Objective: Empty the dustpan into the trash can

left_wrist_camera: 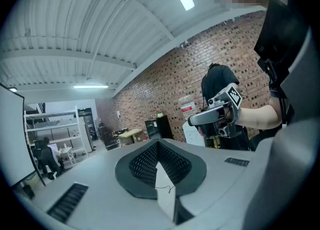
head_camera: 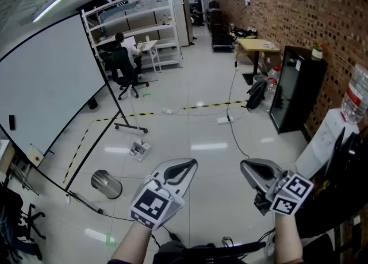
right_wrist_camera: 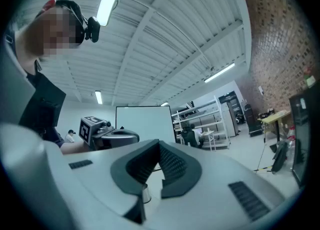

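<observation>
Head view suggests the job is not yet begun: left tongs [head_camera: 188,163] and right tongs [head_camera: 245,165] are both closed on nothing, held up level, while the trash can [head_camera: 106,184] lies tipped on the floor [head_camera: 201,136], with what seems the dustpan [head_camera: 138,150] just beyond it.

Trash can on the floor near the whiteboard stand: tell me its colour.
The trash can is shiny silver-grey metal; the head view shows it best.

Right gripper [right_wrist_camera: 159,146], fingers [right_wrist_camera: 176,166] pressed together, left gripper [right_wrist_camera: 109,136] alongside at left, whiteboard [right_wrist_camera: 142,123] and shelving [right_wrist_camera: 210,116] beyond
</observation>
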`<state>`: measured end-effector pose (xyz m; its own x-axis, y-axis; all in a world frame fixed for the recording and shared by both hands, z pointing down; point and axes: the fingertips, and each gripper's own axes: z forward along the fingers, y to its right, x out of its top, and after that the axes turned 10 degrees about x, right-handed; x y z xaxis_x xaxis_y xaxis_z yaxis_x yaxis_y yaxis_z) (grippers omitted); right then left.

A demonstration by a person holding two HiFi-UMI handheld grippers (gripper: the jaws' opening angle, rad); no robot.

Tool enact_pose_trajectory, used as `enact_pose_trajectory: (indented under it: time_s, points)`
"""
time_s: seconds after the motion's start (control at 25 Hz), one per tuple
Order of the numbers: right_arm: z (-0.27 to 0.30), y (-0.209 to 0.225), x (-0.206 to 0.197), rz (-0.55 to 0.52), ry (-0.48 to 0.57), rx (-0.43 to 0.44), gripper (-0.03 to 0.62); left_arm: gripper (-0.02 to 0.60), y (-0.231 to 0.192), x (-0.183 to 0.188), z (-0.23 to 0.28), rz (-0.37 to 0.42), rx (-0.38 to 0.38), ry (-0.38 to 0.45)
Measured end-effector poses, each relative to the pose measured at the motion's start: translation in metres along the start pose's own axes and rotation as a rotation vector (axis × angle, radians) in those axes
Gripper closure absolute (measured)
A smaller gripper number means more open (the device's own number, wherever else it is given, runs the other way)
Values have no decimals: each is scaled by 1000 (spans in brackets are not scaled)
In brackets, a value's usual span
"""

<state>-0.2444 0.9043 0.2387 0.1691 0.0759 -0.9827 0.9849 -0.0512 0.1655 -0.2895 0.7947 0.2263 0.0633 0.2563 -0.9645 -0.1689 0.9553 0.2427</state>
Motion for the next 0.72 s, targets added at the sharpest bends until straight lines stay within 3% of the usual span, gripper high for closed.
enact_pose_trajectory:
  time_s: [0.28,0.48,0.72]
  points:
    - [1,18,-5,-9,-19,84,571,583,10,-15,27,-19,32,-6]
    - [22,33,-11,-86,-112,32,571,584,-8,-19,45,-53,25,-11]
    - [12,52,-11,-78,-130,-14,571,584,-6,-10,84,-51,-42,9]
